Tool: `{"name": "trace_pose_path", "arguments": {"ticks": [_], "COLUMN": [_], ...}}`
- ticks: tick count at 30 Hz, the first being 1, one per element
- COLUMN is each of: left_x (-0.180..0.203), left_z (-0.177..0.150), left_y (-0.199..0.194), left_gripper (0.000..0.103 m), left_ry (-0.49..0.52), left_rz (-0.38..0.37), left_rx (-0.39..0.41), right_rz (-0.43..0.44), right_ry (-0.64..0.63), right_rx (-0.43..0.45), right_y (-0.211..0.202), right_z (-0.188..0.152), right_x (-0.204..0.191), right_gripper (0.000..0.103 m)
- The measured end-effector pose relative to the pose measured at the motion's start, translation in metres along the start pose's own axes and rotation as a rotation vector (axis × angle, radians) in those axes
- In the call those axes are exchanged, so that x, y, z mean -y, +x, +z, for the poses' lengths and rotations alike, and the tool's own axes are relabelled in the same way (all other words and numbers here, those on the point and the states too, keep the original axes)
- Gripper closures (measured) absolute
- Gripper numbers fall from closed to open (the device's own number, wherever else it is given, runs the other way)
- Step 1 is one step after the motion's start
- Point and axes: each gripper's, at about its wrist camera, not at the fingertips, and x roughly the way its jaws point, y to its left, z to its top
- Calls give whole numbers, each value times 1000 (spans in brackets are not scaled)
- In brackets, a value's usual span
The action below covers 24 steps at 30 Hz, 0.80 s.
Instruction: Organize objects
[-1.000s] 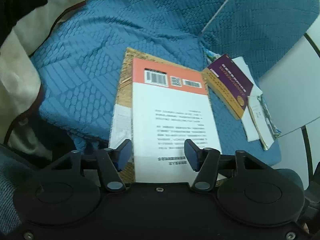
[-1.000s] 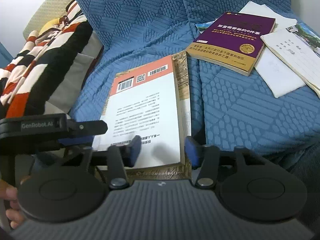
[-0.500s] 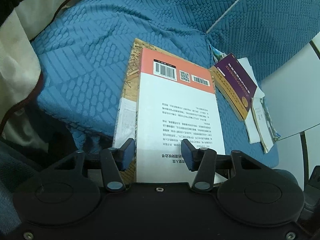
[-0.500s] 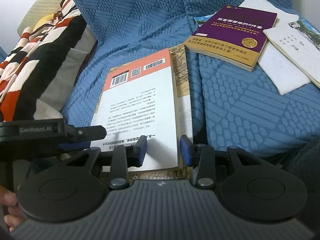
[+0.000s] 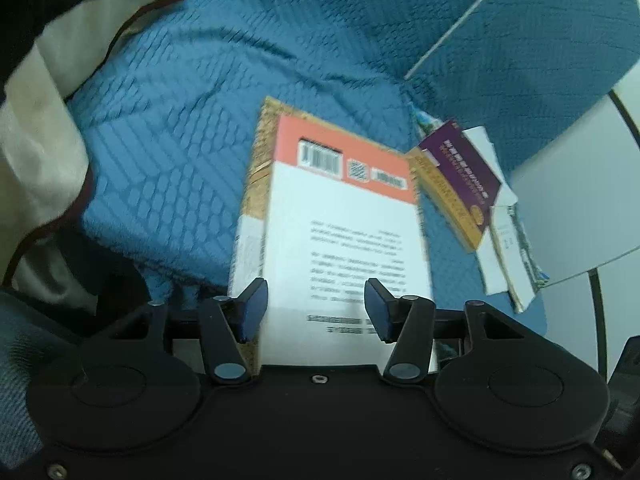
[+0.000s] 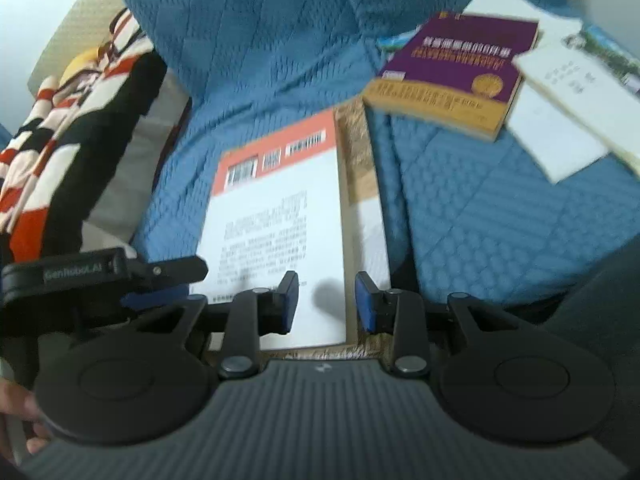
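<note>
A white book (image 5: 348, 248) with an orange barcode band lies face down on a larger tan book (image 5: 256, 168) on the blue cover (image 5: 168, 168), its long axis running near to far, the barcode end far. The left gripper (image 5: 316, 306) hangs half open over the near edge, pads clear of it; the right gripper (image 6: 327, 300) is closing above the book's near right corner, not yet pressing. A purple book (image 6: 460, 64) lies far right, angled, on loose papers (image 6: 560, 148).
</note>
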Motion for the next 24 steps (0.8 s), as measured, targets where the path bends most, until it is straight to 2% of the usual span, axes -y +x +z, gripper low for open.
{"name": "trace_pose_path", "arguments": {"ticks": [13,16,24], "left_x": [75,100,143], "left_z": [4,-1,-19], "left_y": [-70,-90,-118], "left_gripper": [49,47,44], "left_ry": [172,246,296], "left_rz": [-42,-43,-123], "left_rx": [103,131,153], "right_rz": [-42,-33,-50], "right_ry": [-45,-23,-14], "right_rx": [151,178,236], "right_y": [-86,-107,-157], "right_z": [25,27,22], "right_x": [-12,-10,-2], "right_gripper": [68,68,68]}}
